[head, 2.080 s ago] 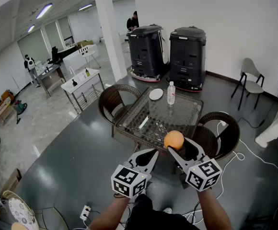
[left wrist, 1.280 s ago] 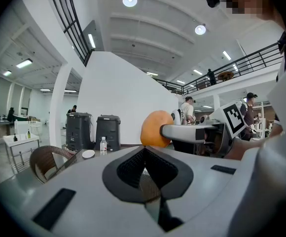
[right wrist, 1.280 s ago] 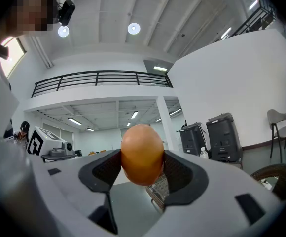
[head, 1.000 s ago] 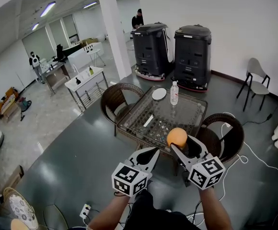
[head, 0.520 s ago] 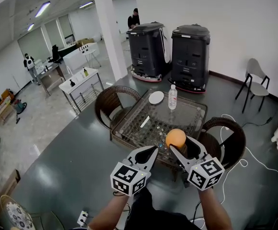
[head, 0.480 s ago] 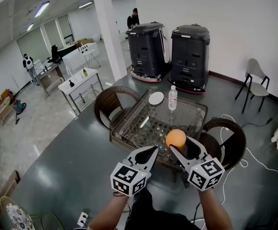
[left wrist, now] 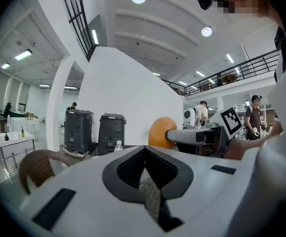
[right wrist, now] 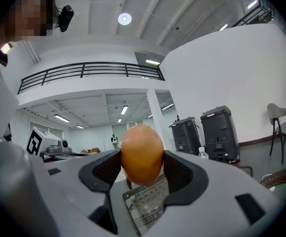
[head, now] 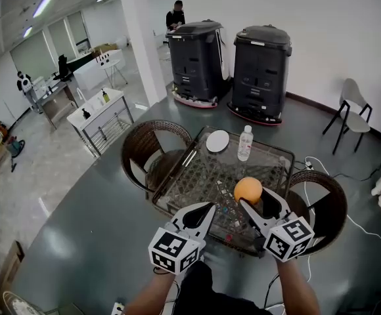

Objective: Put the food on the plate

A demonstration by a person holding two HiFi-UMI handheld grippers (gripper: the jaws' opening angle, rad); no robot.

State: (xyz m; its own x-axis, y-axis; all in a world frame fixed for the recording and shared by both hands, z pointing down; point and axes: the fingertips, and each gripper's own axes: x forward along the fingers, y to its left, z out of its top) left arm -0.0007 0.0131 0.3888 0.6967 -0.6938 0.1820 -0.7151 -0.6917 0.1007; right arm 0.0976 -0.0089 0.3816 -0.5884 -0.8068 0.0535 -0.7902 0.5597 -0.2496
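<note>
While right gripper (head: 253, 197) clamps orange (head: 247, 189), left gripper (head: 205, 209) alongside, closed.

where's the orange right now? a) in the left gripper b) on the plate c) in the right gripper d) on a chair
C: the right gripper has its jaws closed on the orange, while the plate on the table sits bare and the left gripper is shut on nothing.
</note>
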